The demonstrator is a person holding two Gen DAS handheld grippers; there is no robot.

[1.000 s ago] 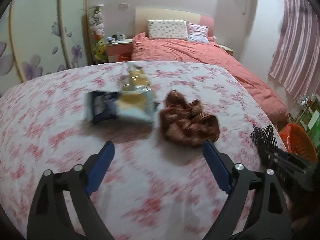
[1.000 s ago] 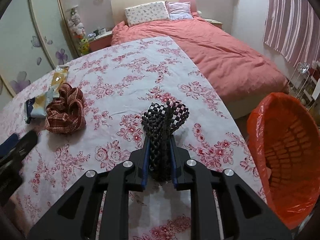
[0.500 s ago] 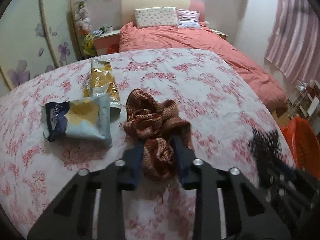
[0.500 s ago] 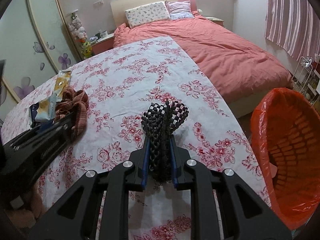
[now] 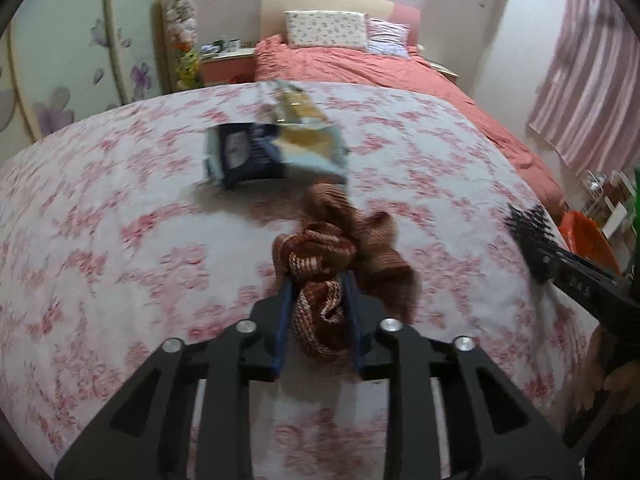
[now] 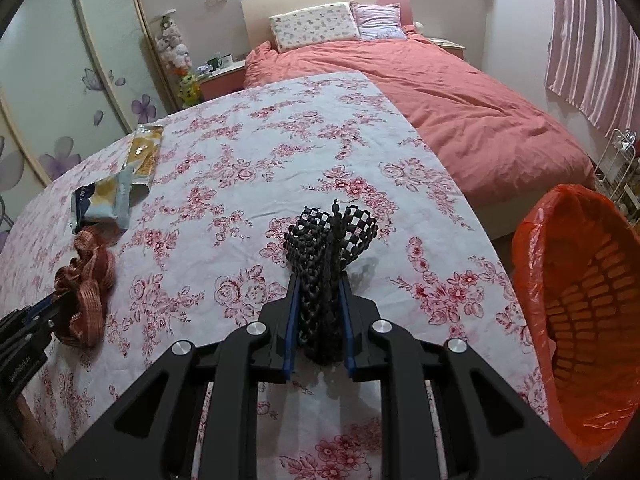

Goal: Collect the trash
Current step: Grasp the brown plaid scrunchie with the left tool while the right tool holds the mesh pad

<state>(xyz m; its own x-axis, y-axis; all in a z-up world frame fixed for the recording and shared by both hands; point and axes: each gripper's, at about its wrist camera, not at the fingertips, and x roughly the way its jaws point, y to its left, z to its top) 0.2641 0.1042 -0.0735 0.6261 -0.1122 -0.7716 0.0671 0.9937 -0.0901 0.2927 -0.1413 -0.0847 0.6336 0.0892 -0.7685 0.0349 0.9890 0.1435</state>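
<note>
My left gripper [image 5: 318, 280] is shut on a crumpled brown woven cloth [image 5: 340, 248] and holds it just above the floral tablecloth; the cloth also shows in the right wrist view [image 6: 86, 276]. My right gripper [image 6: 318, 276] is shut on a black checkered mesh piece [image 6: 330, 240] held over the table; it shows at the right in the left wrist view [image 5: 528, 226]. A blue and yellow snack wrapper [image 5: 272, 152] and a yellow wrapper [image 5: 294, 100] lie on the table beyond the cloth. An orange-lined trash basket [image 6: 580, 304] stands off the table's right edge.
The table with the floral cloth [image 6: 300, 152] ends close to a bed with a pink cover [image 6: 460, 96]. A wardrobe with flower decals [image 6: 60, 80] is at the left. A wire rack [image 6: 618, 172] stands by the striped curtain.
My left gripper closed on the brown cloth and has lifted and pulled it back from the wrappers. My right gripper still holds the black mesh in about the same place.
</note>
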